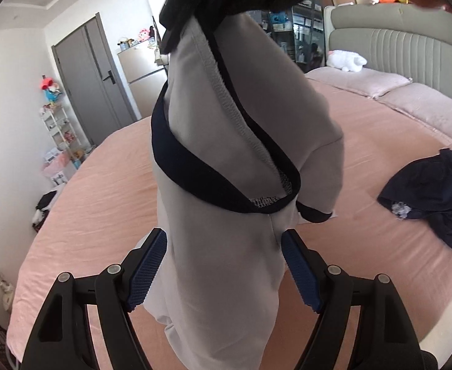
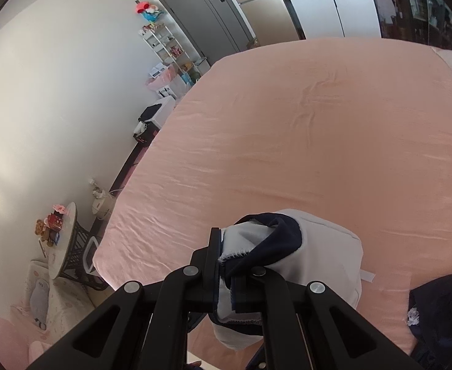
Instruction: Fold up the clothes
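A light grey garment with navy trim hangs over the pink bed, pinched at its top by my right gripper. In the right wrist view, my right gripper is shut on the bunched navy trim and grey cloth, and fabric hides its right finger. My left gripper stands open low on the hanging garment. The cloth drops between its blue pads and fills most of the gap, but the pads do not squeeze it. The garment's lower end is out of sight below the fingers.
A crumpled navy garment lies on the bed at the right, also seen as the navy garment. Pillows, a white plush toy and the grey headboard are beyond. A shelf and a small round table stand left of the bed.
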Tool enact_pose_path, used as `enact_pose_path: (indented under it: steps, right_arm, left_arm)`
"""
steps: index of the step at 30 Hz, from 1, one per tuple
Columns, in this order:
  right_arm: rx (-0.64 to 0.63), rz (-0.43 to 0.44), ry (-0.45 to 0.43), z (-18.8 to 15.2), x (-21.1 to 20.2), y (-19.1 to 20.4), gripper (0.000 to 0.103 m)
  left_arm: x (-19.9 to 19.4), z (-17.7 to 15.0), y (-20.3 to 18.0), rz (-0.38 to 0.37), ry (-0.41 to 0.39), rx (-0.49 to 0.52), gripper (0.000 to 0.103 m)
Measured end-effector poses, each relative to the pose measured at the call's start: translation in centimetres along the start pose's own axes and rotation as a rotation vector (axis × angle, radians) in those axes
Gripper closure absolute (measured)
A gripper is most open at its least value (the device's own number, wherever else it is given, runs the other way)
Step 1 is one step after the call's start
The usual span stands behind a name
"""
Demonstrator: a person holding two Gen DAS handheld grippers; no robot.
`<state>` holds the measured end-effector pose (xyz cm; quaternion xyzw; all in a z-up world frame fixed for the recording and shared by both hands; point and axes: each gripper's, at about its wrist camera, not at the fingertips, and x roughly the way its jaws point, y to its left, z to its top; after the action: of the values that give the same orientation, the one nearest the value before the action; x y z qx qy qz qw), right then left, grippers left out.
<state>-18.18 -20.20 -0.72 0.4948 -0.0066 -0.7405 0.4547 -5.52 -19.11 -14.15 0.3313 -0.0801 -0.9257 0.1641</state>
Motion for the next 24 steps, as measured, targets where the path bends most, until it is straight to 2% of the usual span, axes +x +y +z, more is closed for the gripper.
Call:
enact_pose_path:
  steps: [7, 10, 12, 13, 15, 17, 18, 22, 24]
  right_arm:
    - [-0.005, 0.016, -0.015, -0.1, -0.8, 0.5, 0.101]
    - [0.014, 0.024, -0.012, -0.3, -0.8, 0.1, 0.101]
    - [0.026, 0.027, -0.012, -0.5, -1.0, -0.3, 0.101]
    - [0.030, 0.027, -0.012, -0.6, -1.0, -0.5, 0.101]
    - [0.039, 0.029, -0.010, -0.8, -1.0, -0.7, 0.100]
    - [0.047, 0.029, -0.009, -0.9, -1.0, -1.1, 0.100]
    - [0.049, 0.027, -0.011, -0.9, -1.0, -1.2, 0.100]
    - [0.051, 0.031, -0.018, -1.0, -1.1, -1.1, 0.100]
    - [0.046, 0.017, -0.027, -1.0, -1.2, -1.2, 0.100]
  left_arm:
    - [1.0, 0.5, -1.3, 0.084, 0.002, 0.038, 0.027]
    - [2.3, 0.6, -1.3, 0.112, 0.059, 0.066, 0.027]
    - [3.0, 0.5, -0.8, 0.093, 0.089, 0.050, 0.027]
    - [3.1, 0.5, -0.3, 0.069, 0.098, 0.029, 0.030]
    - [3.0, 0.4, 0.5, 0.021, 0.100, -0.011, 0.044]
    - [2.9, 0.4, 0.8, 0.034, 0.095, -0.008, 0.070]
    - [2.9, 0.5, 1.0, 0.028, 0.095, -0.011, 0.074]
    - [2.6, 0.7, 2.2, -0.008, 0.095, -0.066, 0.083]
    - [2.4, 0.9, 3.4, -0.021, 0.095, -0.115, 0.083]
